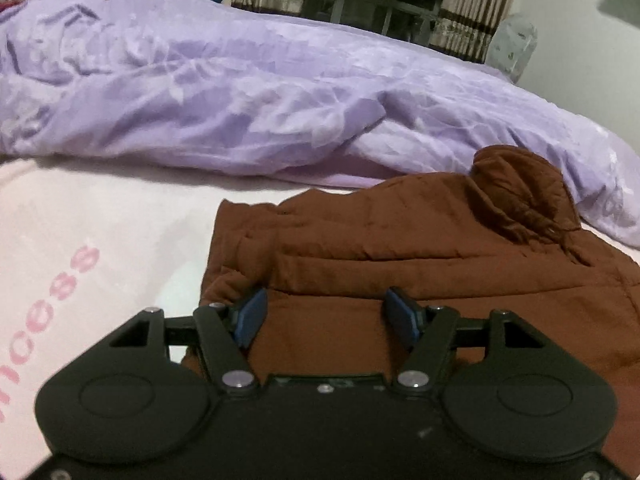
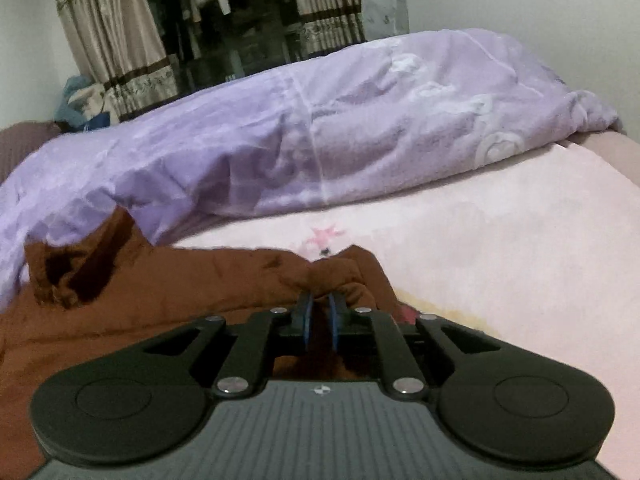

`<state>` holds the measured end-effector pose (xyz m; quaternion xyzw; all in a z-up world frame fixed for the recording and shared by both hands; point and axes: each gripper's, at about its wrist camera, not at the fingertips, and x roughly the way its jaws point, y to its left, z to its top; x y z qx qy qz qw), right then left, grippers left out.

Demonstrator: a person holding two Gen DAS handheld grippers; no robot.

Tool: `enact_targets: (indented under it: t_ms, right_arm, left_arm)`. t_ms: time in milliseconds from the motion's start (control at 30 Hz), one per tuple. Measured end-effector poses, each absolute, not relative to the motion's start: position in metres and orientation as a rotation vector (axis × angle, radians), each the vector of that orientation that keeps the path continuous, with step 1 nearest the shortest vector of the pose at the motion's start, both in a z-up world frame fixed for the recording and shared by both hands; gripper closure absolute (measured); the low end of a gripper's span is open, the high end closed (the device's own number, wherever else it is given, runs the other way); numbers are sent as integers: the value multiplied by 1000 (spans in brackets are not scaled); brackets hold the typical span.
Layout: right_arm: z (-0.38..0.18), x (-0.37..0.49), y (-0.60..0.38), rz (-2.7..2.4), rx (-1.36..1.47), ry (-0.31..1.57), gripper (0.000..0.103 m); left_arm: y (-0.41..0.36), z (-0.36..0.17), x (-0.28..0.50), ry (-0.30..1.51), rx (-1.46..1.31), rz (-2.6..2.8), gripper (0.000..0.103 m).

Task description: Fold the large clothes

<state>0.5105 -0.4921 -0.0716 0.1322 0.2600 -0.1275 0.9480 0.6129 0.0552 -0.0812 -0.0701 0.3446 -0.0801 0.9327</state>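
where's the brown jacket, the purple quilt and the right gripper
brown jacket (image 1: 420, 264), left wrist view, quilted body panel
purple quilt (image 2: 360, 128), right wrist view, crumpled middle
right gripper (image 2: 319, 312), right wrist view, between fingertips pinching jacket fabric

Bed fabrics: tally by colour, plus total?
Brown: 1, the jacket, with the right tool shut on a bunched edge and the left tool open over it
Purple: 1, the quilt
Pink: 1, the bedsheet
Total: 3
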Motion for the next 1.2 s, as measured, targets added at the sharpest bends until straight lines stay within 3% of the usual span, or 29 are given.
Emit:
enact_targets:
  t_ms: [233, 300, 467, 733, 867, 1067, 1133, 1167, 1200]
  right_arm:
    - [-61, 495, -492, -253, 282, 501, 92]
    - [-47, 474, -487, -230, 284, 459, 88]
    - [-28, 413, -464, -174, 170, 424, 87]
    - [-56, 383, -462, -188, 190, 506, 88]
    - [-80, 383, -473, -210, 232, 499, 102]
    - [-86, 377, -475, -219, 297, 470, 102]
    - [-76, 368, -479, -212, 376, 446, 87]
    - [-70, 360, -481, -220, 433, 426, 64]
    - [-64, 347, -483, -217, 502, 398, 33]
  left_arm:
    - [56, -66, 598, 681, -148, -140, 37]
    - [61, -55, 579, 647, -170, -150, 37]
    - [65, -45, 504, 581, -125, -187, 37]
    - [67, -72, 463, 622, -106, -219, 37]
    - [71, -84, 470, 636, -124, -229, 37]
    - [70, -85, 472, 621, -134, -223, 37]
    - [76, -75, 463, 610, -181, -204, 37]
    - [81, -68, 456, 606, -225, -190, 37]
    - [87, -62, 448, 603, -274, -178, 36]
